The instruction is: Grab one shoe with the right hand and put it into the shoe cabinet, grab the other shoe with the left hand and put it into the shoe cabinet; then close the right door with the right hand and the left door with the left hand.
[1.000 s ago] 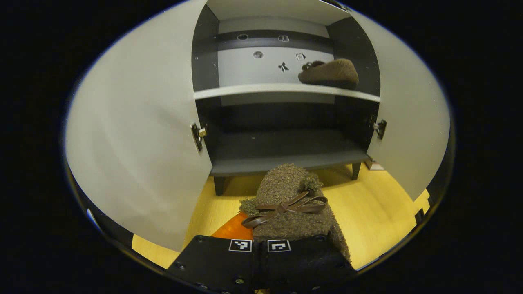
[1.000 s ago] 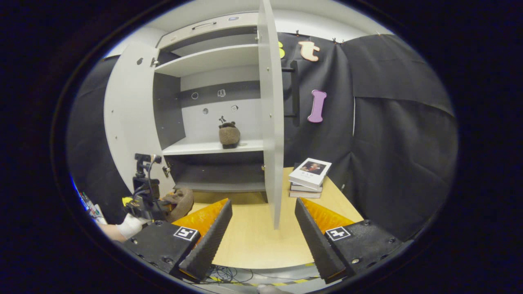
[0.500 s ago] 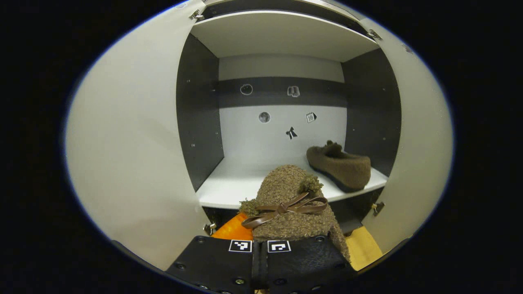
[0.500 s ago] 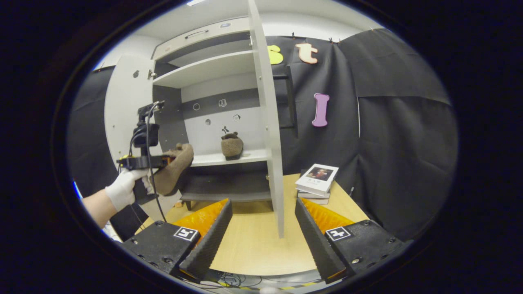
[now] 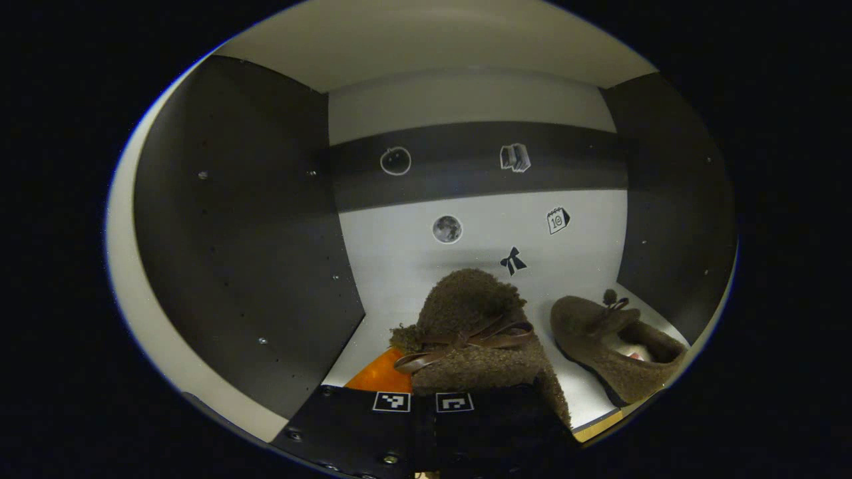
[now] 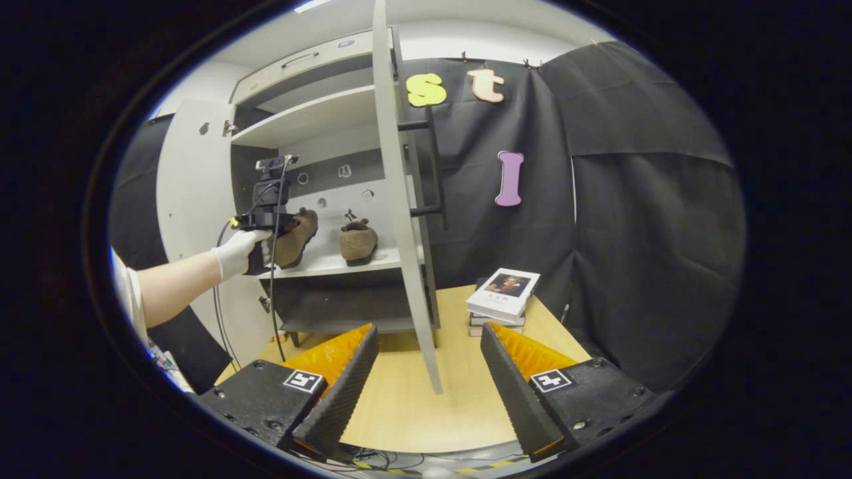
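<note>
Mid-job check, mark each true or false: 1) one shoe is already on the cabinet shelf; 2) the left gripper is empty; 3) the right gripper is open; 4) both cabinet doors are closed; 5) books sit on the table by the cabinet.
1) True: a shoe on the shelf rests there.
2) False: the left gripper is shut on the second shoe.
3) True: the right gripper is open, holding nothing.
4) False: the right door and left door stand open.
5) True: the books are stacked on the table.

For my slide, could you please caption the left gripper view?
Left tool carries the second shoe over the cabinet shelf, beside the first shoe already placed there.
</note>
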Available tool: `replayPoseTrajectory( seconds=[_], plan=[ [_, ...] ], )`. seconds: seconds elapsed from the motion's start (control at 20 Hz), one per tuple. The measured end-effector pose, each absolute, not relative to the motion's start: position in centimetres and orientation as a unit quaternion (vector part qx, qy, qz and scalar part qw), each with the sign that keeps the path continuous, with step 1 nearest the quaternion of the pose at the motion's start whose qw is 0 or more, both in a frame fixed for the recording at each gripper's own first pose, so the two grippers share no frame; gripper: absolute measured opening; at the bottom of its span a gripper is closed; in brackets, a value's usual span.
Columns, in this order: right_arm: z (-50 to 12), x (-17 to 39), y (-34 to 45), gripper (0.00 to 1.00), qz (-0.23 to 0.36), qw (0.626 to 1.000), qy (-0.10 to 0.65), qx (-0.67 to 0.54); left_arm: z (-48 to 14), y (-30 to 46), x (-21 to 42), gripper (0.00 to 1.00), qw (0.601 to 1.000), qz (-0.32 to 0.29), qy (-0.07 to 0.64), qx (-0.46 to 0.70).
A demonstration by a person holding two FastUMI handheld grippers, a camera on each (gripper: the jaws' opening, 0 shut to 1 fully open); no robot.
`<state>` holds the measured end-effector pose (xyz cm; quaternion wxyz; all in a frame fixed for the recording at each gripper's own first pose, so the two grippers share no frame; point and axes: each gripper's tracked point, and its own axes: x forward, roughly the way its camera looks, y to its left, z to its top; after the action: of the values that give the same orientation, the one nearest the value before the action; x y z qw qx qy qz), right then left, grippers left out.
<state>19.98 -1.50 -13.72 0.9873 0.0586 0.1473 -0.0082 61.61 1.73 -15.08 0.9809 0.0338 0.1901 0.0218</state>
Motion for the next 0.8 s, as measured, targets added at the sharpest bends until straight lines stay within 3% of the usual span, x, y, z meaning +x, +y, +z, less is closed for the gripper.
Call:
replayPoseTrajectory(
  seconds=[0.3, 0.55, 0.75, 0.8],
  plan=[
    [-14.2, 19.3, -2.6, 0.98, -0.021, 0.984, 0.161, 0.066, -21.1, 1.6, 64.5, 0.00, 0.959, 0.013, 0.282, 0.035],
    [-14.9, 19.4, -2.1, 0.98, -0.019, 0.982, 0.172, 0.073, -22.0, 1.8, 63.9, 0.02, 0.948, 0.010, 0.316, 0.034],
    [-14.5, 19.3, -1.0, 0.98, -0.011, 0.983, 0.169, 0.065, -21.3, 1.9, 63.1, 0.32, 0.949, 0.002, 0.312, 0.034],
    [-14.3, 19.3, -0.8, 0.98, -0.009, 0.984, 0.168, 0.064, -20.8, 2.1, 62.9, 0.49, 0.952, 0.000, 0.305, 0.035]
  ],
)
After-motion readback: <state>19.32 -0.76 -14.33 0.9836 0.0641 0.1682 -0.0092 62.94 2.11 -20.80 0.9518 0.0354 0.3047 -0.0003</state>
